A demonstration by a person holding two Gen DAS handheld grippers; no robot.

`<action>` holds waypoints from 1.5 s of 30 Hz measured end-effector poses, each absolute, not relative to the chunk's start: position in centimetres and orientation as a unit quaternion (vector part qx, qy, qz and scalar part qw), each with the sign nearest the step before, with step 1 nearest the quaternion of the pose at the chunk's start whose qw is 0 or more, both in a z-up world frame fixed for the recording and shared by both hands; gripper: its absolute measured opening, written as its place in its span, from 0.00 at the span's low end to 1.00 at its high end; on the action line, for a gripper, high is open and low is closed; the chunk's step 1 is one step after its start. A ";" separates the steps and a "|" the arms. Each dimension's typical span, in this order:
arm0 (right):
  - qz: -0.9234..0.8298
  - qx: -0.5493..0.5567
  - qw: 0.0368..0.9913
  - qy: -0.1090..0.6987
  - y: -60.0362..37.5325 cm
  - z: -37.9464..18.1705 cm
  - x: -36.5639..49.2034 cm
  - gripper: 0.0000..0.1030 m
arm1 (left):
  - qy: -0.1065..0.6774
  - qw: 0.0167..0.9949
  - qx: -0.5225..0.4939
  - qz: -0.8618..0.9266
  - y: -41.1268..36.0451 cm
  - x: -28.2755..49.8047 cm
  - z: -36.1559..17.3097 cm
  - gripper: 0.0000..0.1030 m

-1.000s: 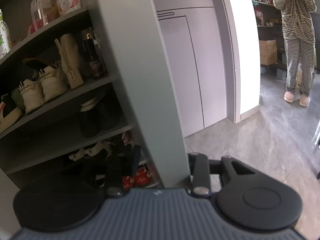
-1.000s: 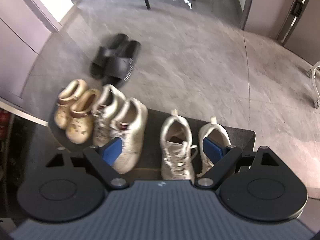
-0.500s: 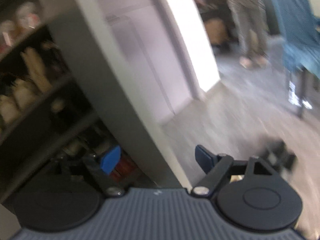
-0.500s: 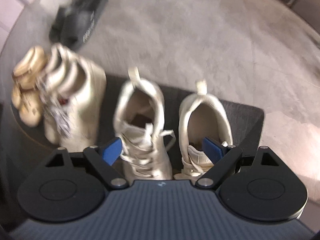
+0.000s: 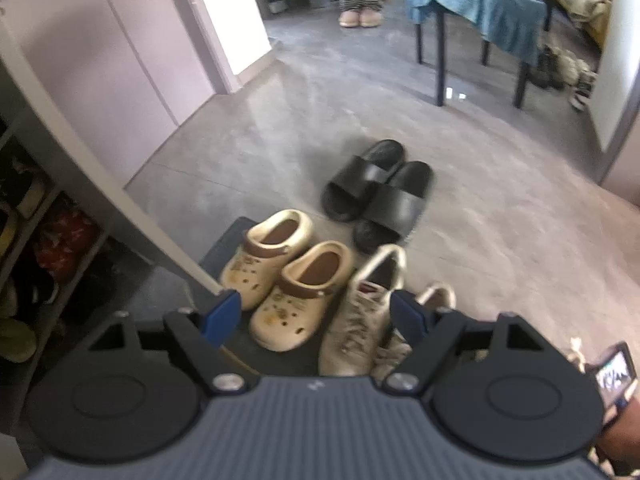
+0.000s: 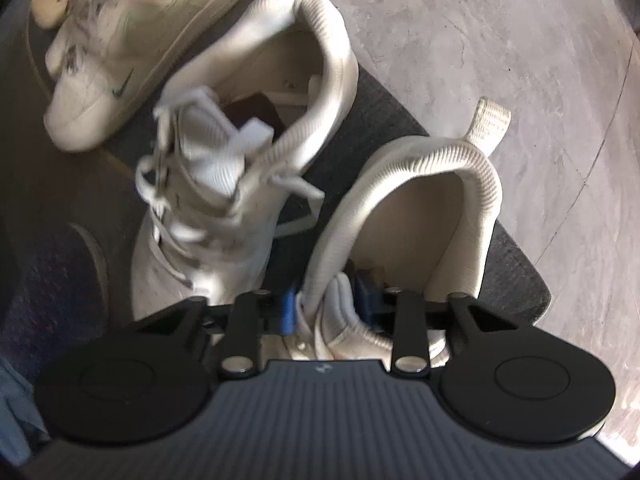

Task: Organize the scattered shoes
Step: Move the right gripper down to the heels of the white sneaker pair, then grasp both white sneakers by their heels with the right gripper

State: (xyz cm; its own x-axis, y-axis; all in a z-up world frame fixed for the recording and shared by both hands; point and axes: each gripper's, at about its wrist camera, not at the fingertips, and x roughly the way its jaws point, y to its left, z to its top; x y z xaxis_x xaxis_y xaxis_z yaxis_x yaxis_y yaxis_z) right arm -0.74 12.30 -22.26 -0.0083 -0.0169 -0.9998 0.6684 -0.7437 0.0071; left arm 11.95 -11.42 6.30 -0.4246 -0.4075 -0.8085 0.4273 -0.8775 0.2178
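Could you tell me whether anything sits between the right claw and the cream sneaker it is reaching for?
Nothing visible does: the right claw is closing on the collar edge of the nearer cream sneaker, with that edge already between its fingers.

The left wrist view looks slantwise down from some way above the floor, taking in the clogs (image 5: 286,276), slides (image 5: 376,190) and chair (image 5: 480,12) far across the room. The right wrist view looks straight down, very close over the high-tops (image 6: 400,216). Both share the mat (image 6: 516,276) and white sneakers (image 5: 360,316).
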 end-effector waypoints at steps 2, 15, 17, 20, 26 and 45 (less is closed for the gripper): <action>-0.688 0.647 0.239 0.224 12.3 -21.3 -1.2 0.23 | 0.009 0.238 0.479 -0.845 -11.0 12.1 6.4 0.80; -0.723 0.625 0.208 0.207 10.6 -19.0 -4.1 0.56 | 0.005 0.217 0.504 -0.836 -9.8 12.3 6.2 0.80; -0.751 0.609 0.188 0.173 11.4 -16.6 -4.5 0.68 | 0.006 0.220 0.506 -0.834 -9.9 12.5 5.8 0.80; -0.762 0.620 0.168 0.082 12.7 -15.5 -5.5 0.75 | 0.009 0.227 0.513 -0.828 -10.3 12.7 5.1 0.80; -0.744 0.654 0.136 0.025 11.3 -19.7 -8.0 0.76 | 0.008 0.237 0.520 -0.821 -10.8 13.3 4.4 0.80; -0.828 0.540 0.092 0.119 7.0 -24.1 -4.1 0.27 | -0.011 0.216 0.527 -0.822 -10.6 13.9 -0.2 0.80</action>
